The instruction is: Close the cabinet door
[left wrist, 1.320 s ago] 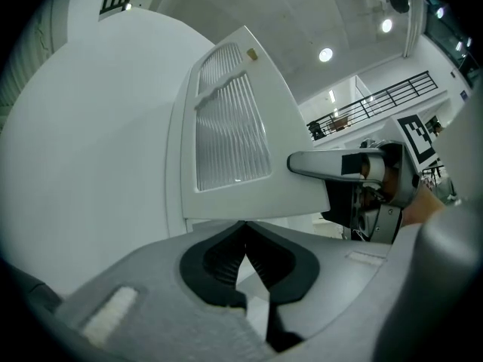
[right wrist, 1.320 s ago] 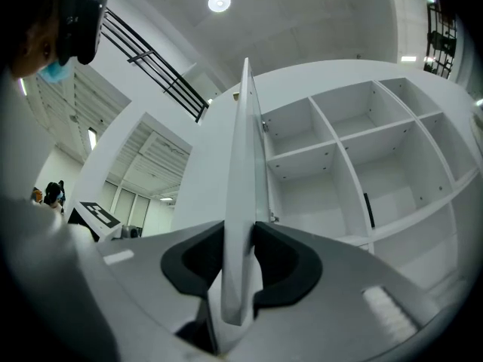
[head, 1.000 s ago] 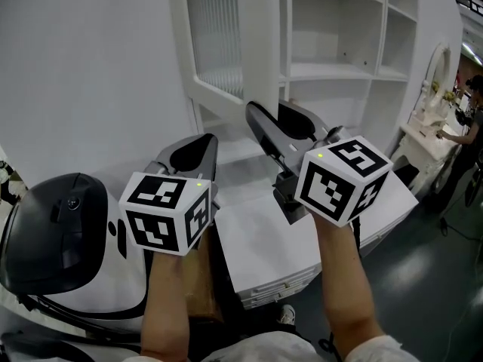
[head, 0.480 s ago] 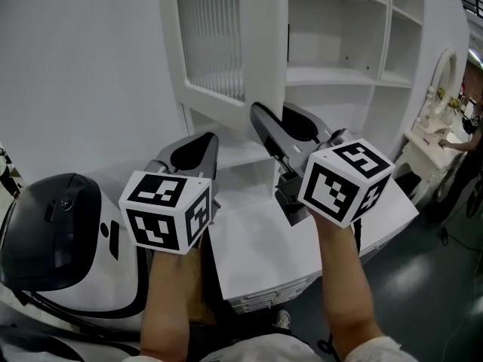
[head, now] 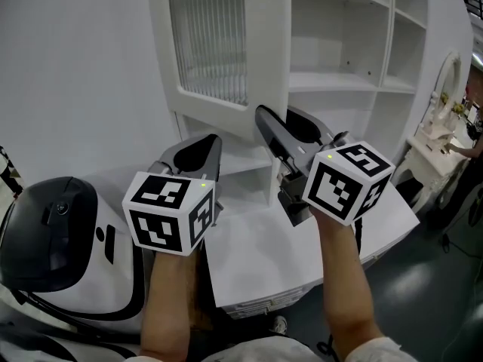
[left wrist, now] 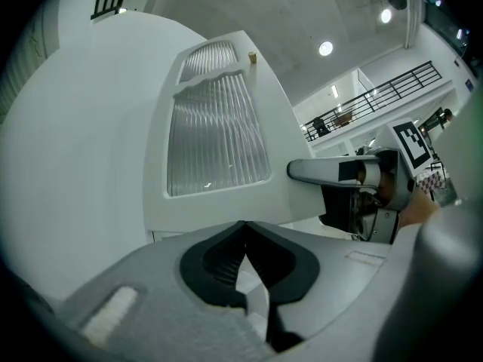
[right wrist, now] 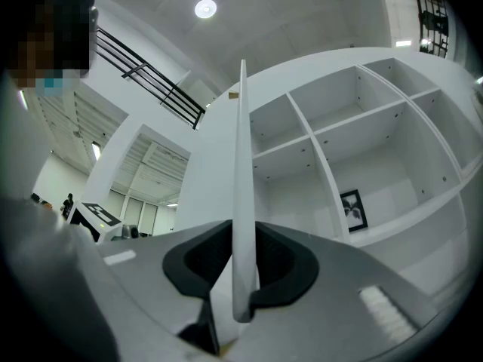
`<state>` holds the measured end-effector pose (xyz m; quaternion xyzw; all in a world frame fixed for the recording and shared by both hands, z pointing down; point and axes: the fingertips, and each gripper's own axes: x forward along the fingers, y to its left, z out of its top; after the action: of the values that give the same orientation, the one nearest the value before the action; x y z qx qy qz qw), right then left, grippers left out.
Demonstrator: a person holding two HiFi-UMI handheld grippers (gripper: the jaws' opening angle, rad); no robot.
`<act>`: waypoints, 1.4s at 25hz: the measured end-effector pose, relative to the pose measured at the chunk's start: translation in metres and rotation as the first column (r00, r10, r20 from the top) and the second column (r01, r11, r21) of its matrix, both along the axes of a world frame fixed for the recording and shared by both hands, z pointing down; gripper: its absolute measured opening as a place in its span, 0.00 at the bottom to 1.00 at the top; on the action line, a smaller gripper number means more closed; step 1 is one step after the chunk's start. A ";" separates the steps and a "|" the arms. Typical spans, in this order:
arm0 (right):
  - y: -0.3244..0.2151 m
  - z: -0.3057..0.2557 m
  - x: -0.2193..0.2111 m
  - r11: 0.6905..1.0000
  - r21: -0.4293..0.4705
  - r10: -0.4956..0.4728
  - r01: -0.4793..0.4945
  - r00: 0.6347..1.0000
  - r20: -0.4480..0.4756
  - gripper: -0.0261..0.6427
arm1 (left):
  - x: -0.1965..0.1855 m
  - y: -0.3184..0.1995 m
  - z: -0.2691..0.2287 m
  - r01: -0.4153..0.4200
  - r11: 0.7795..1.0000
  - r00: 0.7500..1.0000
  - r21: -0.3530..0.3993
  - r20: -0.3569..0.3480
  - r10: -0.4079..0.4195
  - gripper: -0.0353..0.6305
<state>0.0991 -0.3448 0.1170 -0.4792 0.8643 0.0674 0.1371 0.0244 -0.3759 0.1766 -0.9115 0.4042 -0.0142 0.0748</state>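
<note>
While its two jaws pinch the thin free edge of the door between their dark pads, the right hand-held gripper (right wrist: 243,277) is narrowly open only by the panel's thickness. The left hand-held gripper (left wrist: 244,236), lower left in the head view, has its jaws together on nothing. The white cabinet door with a ribbed glass pane (head: 207,40) stands at upper centre, swung well out from the white open-shelved cabinet (head: 339,81) at upper right, whose compartments are fully exposed. By my reading the grip is made but nearly the whole closing swing is left. No brand or writing is legible; the cubes carry only black square markers.
</note>
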 end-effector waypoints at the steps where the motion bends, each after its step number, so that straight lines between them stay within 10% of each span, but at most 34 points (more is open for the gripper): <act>1: -0.002 0.000 0.002 1.000 0.001 -0.005 0.005 1.000 0.001 0.16 | 0.002 -0.001 0.000 0.001 1.000 1.000 0.000 0.002 -0.001 0.05; 35: -0.095 0.000 0.079 0.999 0.011 -0.051 0.050 0.997 0.055 0.26 | 0.069 -0.077 -0.009 0.055 0.998 0.998 0.009 0.013 -0.055 0.05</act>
<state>0.1778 -0.4393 0.1166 -0.4583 0.8717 0.0548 0.1647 0.0937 -0.4530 0.1679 -0.8996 0.4287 -0.0206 0.0808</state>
